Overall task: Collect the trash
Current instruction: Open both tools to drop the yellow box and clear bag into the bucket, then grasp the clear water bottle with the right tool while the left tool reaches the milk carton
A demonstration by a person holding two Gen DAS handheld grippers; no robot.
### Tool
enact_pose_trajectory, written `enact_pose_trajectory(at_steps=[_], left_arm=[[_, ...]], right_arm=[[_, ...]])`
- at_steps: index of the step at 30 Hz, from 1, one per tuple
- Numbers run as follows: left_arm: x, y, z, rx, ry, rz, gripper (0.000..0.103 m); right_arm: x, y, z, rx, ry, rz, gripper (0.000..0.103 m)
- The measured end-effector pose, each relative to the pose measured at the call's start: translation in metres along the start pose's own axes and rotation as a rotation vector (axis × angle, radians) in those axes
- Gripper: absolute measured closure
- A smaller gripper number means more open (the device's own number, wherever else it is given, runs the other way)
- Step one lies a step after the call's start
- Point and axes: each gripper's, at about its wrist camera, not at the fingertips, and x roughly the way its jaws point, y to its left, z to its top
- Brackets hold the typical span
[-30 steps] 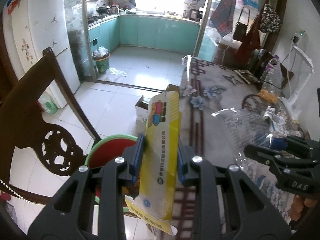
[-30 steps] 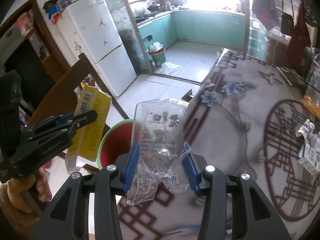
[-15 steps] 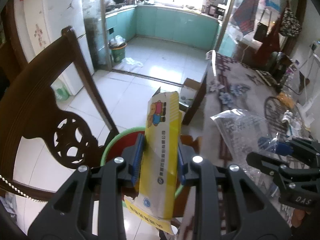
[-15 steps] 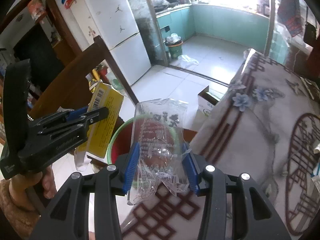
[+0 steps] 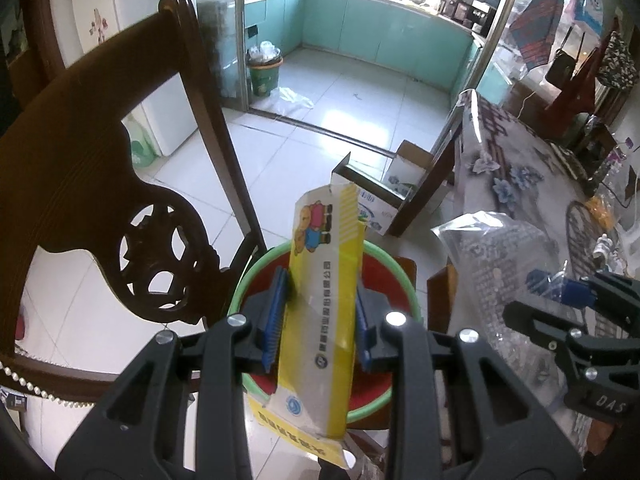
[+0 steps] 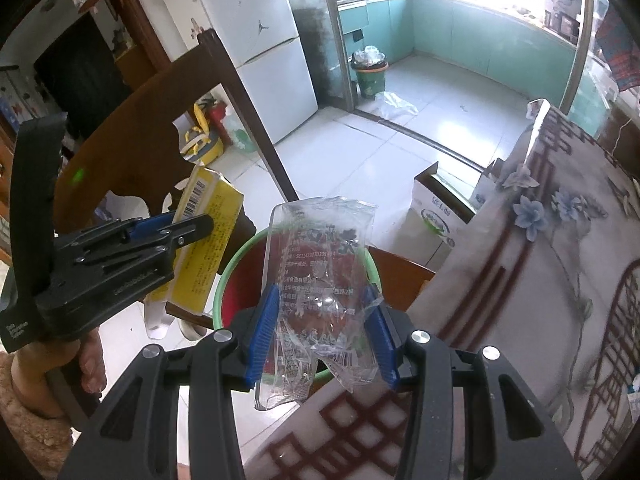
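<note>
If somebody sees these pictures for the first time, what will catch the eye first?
Probably the yellow snack packet, clamped upright in the left gripper above the red basin with a green rim. Next, the crumpled clear plastic wrapper in the right gripper, over the same basin beside the flowered tablecloth.

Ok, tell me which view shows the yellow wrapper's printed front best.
Left wrist view: the yellow wrapper faces the lens, bear picture and text visible, held upright over the red basin. The right wrist view shows only its barcode side, partly behind the left tongs.
</note>
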Motion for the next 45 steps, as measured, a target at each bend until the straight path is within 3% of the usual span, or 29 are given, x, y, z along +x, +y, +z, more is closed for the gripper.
enact_pose_trajectory(at_steps=[9,11,14,25,31,40,45], left_arm=[[0.022,0.006,0.010,-0.005,0.029,0.007,0.074],[0.024,0.008,0.013,-0.012,0.030,0.016,0.073],[0.023,0.012,0.015,-0.044,0.017,0.025,0.052],[-0.001,0.002,0.013,-0.047,-0.024,-0.002,0.045],[-0.015,-0.029,0.004,0.000,-0.032,-0.066,0.043],[-0.029,-0.112,-0.017,0.127,-0.022,-0.170,0.038],[-0.035,-0.165,-0.029,0.155,-0.030,-0.215,0.031]], right_arm=[[0.018,-0.003,0.007,0.000,0.026,0.019,0.060],[0.019,-0.003,0.009,0.005,0.019,0.038,0.047],[0.015,-0.008,0.010,0.027,-0.005,0.039,0.045],[-0.025,-0.028,-0.004,0.068,-0.055,0.011,0.045],[-0.058,-0.052,-0.032,0.127,-0.071,-0.045,0.045],[-0.103,-0.115,-0.093,0.280,-0.080,-0.153,0.043],[-0.138,-0.166,-0.134,0.248,-0.056,-0.248,0.043]])
